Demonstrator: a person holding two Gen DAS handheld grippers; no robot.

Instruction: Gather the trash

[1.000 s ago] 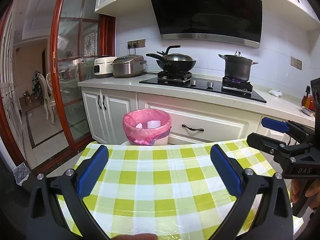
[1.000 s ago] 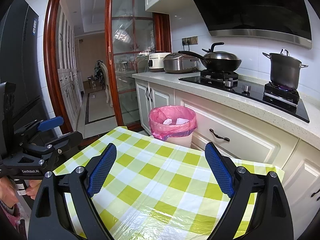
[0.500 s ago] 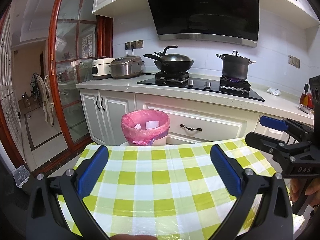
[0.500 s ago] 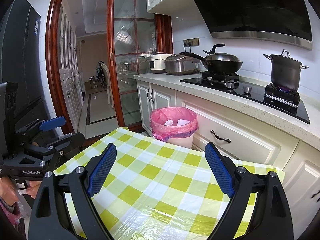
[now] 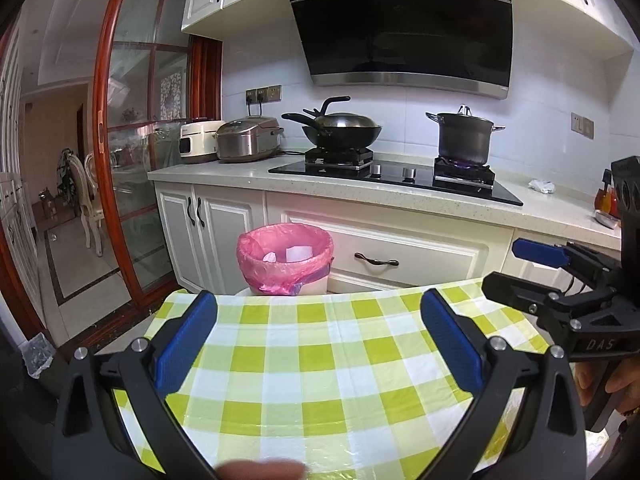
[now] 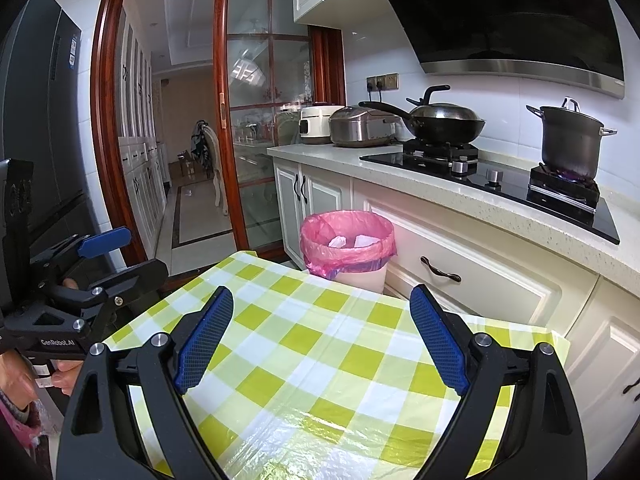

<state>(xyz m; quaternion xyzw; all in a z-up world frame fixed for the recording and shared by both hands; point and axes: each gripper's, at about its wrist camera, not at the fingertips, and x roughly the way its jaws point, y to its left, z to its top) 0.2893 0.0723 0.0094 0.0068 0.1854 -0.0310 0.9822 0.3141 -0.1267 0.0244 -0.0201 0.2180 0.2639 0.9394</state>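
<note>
**Blue pads spread wide, nothing held, over the checked cloth**

Blue rubber pads up close: the left gripper [image 5: 318,344] hangs over the table with its jaws spread wide, and there's nothing between them, just cloth. Same story on the right gripper [image 6: 322,342], jaws far apart, empty, held just above the same surface. Each tool shows at the edge of the other's view, held side by side, a hand wrapped round each handle.

Under both sits the green, yellow and white checked tablecloth [image 5: 320,368], glossy with a clear plastic cover, and its far edge drops off toward the cabinets.

Just past that far edge, on the floor, stands the trash bin [image 5: 285,258], white body, pink bag folded over the rim. Inside it, white crumpled trash [image 6: 352,241] is lying in the bag, a couple of pieces at least. The bin stands right up against the white base cabinets [image 5: 384,256], left of a drawer with a dark handle.

Up on the counter, further back: a black glass hob with a wok [image 5: 340,130] on the left burner and a lidded stockpot [image 5: 464,140] on the right one, blue flame lit beneath it. Left of the hob, two rice cookers [image 5: 248,140] side by side. A black range hood [image 5: 404,24] hangs above. Far left, a red-framed glass sliding door [image 6: 248,120] opens onto a hallway.
</note>
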